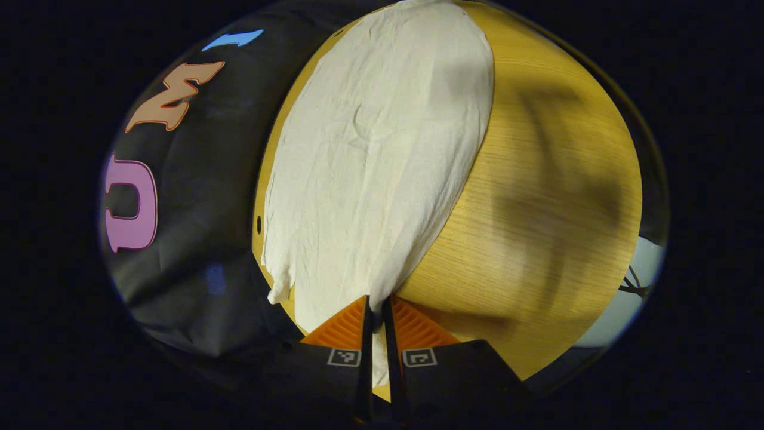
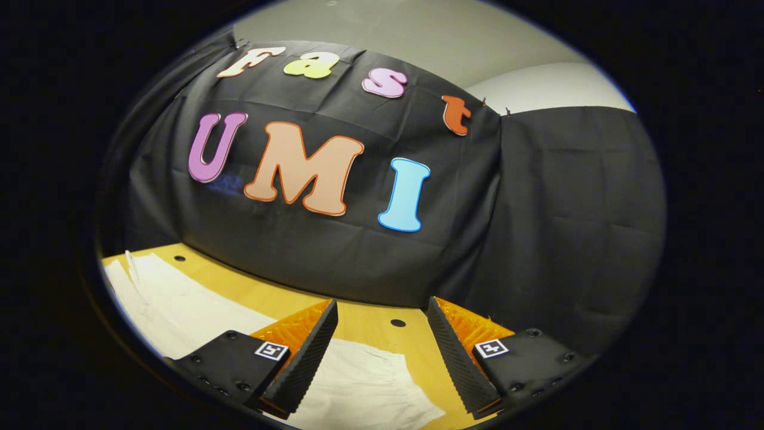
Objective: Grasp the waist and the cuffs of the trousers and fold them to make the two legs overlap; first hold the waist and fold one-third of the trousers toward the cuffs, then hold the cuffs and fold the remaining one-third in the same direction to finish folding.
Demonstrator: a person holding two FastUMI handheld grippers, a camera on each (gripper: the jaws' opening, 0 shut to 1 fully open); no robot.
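Observation:
Cream-white trousers [image 1: 376, 161] lie flat and lengthwise on the wooden table [image 1: 549, 197], stretching away from the camera in the left gripper view. My left gripper [image 1: 376, 310] is shut on the near end of the trousers, and a strip of cloth shows between its fingers. In the right gripper view, the trousers [image 2: 358, 382] lie on the table [image 2: 376, 319] below and to the left. My right gripper [image 2: 382, 334] hangs open above that cloth, with nothing between its fingers. Which end of the trousers each gripper is at I cannot tell.
The black cloth wall [image 2: 537, 227] stands close behind the table's far edge. Small holes [image 2: 397, 323] dot the tabletop near that edge. Bare wood [image 1: 537, 251] lies to the right of the trousers in the left gripper view, with cables [image 1: 635, 286] beyond the table's edge.

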